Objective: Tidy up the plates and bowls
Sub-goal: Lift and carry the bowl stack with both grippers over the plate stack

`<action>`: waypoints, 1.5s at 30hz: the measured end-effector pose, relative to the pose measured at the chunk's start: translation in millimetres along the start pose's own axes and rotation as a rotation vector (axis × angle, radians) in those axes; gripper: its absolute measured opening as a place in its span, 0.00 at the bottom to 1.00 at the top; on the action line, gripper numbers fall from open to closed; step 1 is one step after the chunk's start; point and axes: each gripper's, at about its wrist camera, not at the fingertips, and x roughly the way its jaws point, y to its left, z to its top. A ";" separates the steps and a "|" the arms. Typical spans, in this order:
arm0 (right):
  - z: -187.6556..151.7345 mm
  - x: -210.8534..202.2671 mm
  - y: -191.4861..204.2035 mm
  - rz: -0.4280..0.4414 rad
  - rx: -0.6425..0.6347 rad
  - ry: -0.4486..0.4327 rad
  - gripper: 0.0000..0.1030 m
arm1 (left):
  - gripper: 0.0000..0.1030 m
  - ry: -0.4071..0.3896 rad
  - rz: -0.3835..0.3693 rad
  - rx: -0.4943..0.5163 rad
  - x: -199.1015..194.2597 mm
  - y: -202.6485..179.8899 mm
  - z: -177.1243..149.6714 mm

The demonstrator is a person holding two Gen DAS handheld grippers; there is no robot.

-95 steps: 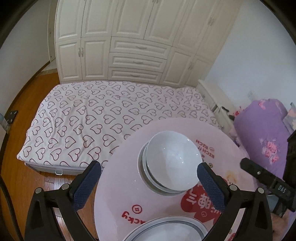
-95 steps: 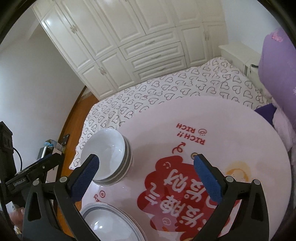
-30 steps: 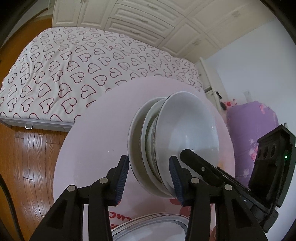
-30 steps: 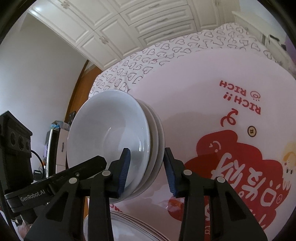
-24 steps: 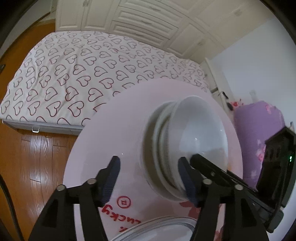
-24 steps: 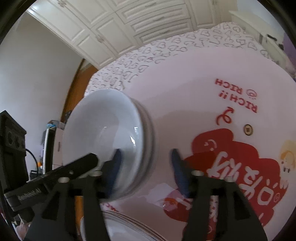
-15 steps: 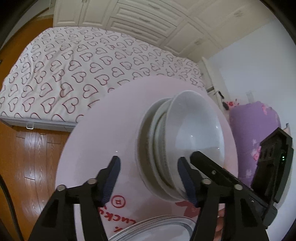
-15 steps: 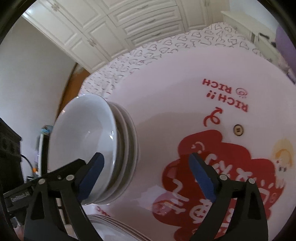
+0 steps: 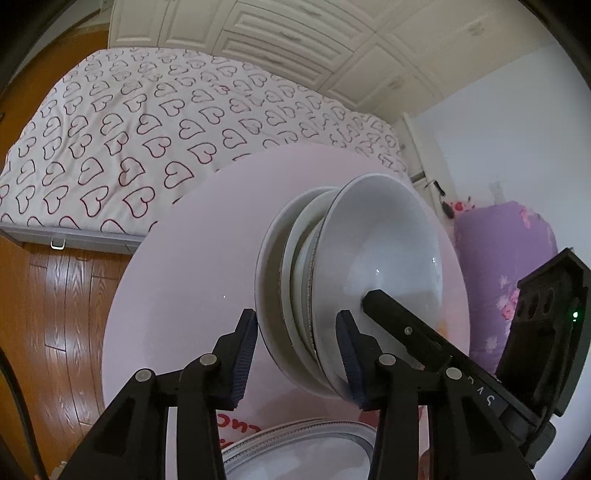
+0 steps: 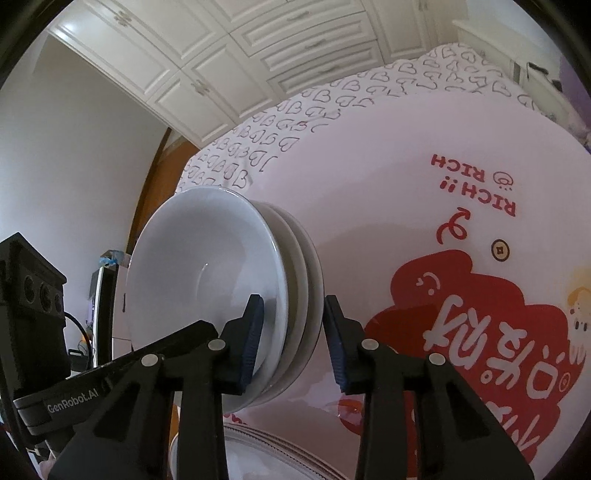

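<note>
A stack of white bowls (image 9: 373, 266) stands on the round pink table (image 9: 192, 258). My left gripper (image 9: 297, 354) is shut on the stack's near rim, one finger inside the top bowl and one outside. My right gripper (image 10: 293, 339) is shut on the same stack (image 10: 221, 280) from the other side, straddling the rims. A stack of white plates with grey rims (image 9: 295, 454) lies at the table's near edge, below both grippers; it also shows in the right wrist view (image 10: 266, 458).
The table carries a red print with the words RICH (image 10: 476, 188). Behind it lies a bed with a heart-patterned cover (image 9: 147, 118) and white cupboards (image 9: 280, 33). A purple bundle (image 9: 506, 251) stands on the right. Wooden floor (image 9: 55, 314) lies on the left.
Both grippers were open above the table, came down on the bowl stack, opened briefly about half a second ago and have closed on its rims again.
</note>
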 end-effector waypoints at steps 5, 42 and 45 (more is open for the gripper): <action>-3.8 -4.8 1.0 0.000 0.001 -0.004 0.32 | 0.38 -0.003 0.000 0.006 -2.1 -4.6 -1.2; -104.7 -104.3 24.6 0.013 -0.046 -0.056 0.33 | 0.36 -0.037 -0.016 0.074 -119.5 -21.2 -147.8; -117.1 -103.6 24.9 0.011 -0.046 -0.048 0.33 | 0.36 -0.032 -0.014 0.067 -123.7 -17.7 -163.5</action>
